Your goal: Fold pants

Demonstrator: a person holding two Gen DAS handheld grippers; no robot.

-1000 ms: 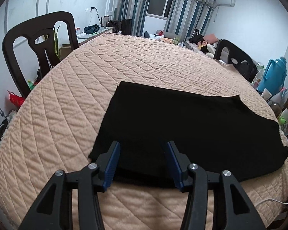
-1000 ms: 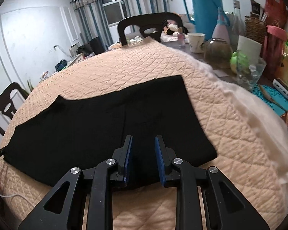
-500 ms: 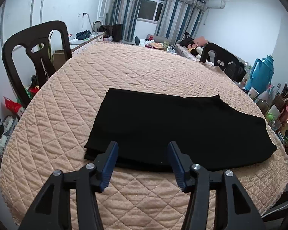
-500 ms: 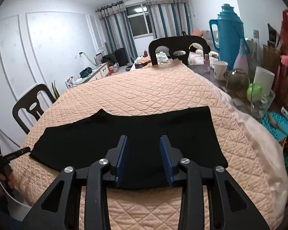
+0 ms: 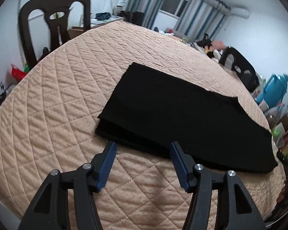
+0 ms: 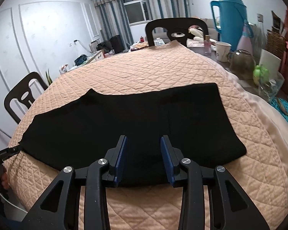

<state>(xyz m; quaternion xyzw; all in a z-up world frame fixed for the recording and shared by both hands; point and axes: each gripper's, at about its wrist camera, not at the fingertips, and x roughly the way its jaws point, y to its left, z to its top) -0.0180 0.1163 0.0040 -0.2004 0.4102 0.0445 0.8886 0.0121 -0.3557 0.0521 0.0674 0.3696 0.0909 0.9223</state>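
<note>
We count one pair of black pants (image 6: 134, 118), two dark chairs (image 6: 174, 28) (image 6: 23, 97), one blue thermos (image 6: 230, 17), two grippers (image 5: 143, 147) (image 6: 143, 140).

Black pants (image 6: 136, 118) lying flat, folded lengthwise, on a peach quilted table cover (image 6: 147, 71).

The right gripper (image 6: 143, 140) hovers over the near edge of the pants; its jaws have just been opening, blue pads (image 6: 121, 155) apart with only cloth below them, nothing pinched. At the far left edge, the left gripper (image 6: 7, 150) tip meets the pants' end. A teal thermos (image 6: 230, 13), a cup (image 6: 222, 51) and a glass jar (image 6: 242, 61) stand at the right; a dark chair (image 6: 174, 28) stands beyond the table.
</note>
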